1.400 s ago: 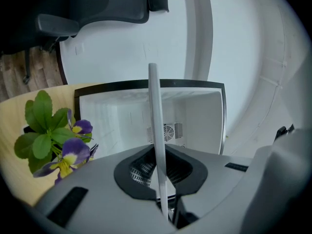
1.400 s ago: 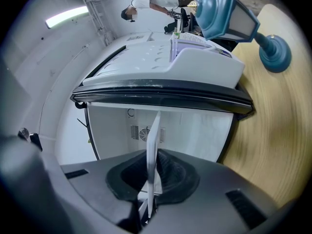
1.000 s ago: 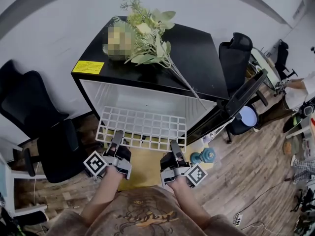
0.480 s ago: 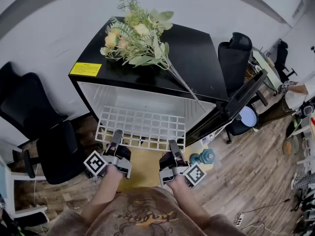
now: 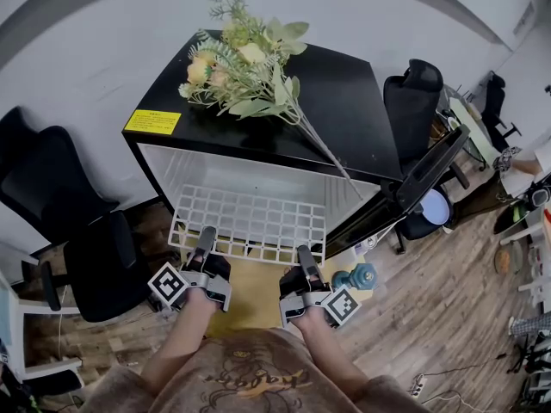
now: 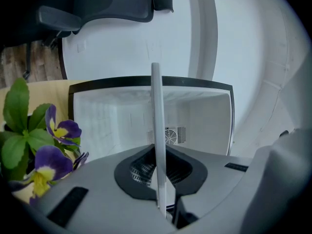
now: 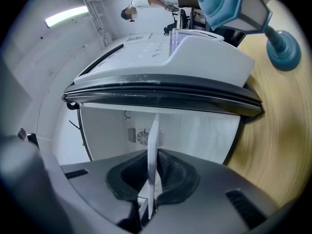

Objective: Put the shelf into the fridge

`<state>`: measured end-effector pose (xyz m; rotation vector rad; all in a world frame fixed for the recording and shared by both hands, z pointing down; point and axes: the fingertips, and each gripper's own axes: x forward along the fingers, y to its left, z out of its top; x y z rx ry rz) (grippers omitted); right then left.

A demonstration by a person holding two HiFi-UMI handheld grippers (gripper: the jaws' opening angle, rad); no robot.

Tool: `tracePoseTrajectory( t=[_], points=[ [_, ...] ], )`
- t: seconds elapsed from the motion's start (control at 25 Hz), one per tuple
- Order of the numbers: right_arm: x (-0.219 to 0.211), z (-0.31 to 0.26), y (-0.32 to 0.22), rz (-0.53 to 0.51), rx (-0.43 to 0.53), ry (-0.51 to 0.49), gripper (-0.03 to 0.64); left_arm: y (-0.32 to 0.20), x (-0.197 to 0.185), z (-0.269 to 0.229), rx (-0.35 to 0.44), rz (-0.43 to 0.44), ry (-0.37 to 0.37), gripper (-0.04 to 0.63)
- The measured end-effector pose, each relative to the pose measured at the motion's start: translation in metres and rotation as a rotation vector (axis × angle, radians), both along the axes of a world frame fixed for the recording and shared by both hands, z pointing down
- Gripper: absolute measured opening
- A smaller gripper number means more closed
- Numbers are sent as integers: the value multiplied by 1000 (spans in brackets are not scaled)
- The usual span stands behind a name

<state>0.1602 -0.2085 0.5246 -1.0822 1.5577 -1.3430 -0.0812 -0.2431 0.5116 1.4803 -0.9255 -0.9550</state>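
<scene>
A white wire-grid shelf [image 5: 250, 223] is held level in front of the small black fridge [image 5: 344, 101], its far edge at the fridge's open white cavity [image 5: 250, 177]. My left gripper [image 5: 205, 241] is shut on the shelf's near edge at the left; my right gripper [image 5: 306, 261] is shut on the near edge at the right. In both gripper views the shelf appears edge-on as a thin white bar [image 6: 157, 130] [image 7: 153, 155] between the jaws, with the fridge's back wall and its fan grille [image 6: 171, 135] [image 7: 143, 136] behind.
The fridge door [image 5: 426, 172] stands open to the right. Artificial flowers [image 5: 245, 63] lie on the fridge top. Black chairs [image 5: 52, 205] [image 5: 411, 93] stand on both sides. A blue dumbbell [image 5: 355, 274] rests on the yellow mat by my right gripper. Purple flowers [image 6: 53, 145] show in the left gripper view.
Barely anything has moved: the shelf and both grippers stay in about the same place before the fridge opening.
</scene>
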Motion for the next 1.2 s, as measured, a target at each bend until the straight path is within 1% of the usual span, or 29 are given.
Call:
tracePoseTrajectory(
  t=[0.16, 0.36, 1.2],
  points=[
    [0, 1, -2, -2, -9, -5, 28, -1, 0, 1, -4, -7, -1, 46],
    [1, 2, -4, -7, -19, 3, 28, -3, 0, 1, -9, -14, 15, 46],
    [1, 1, -18, -20, -9, -18, 29, -14, 0, 1, 11, -36, 34, 46]
  ],
)
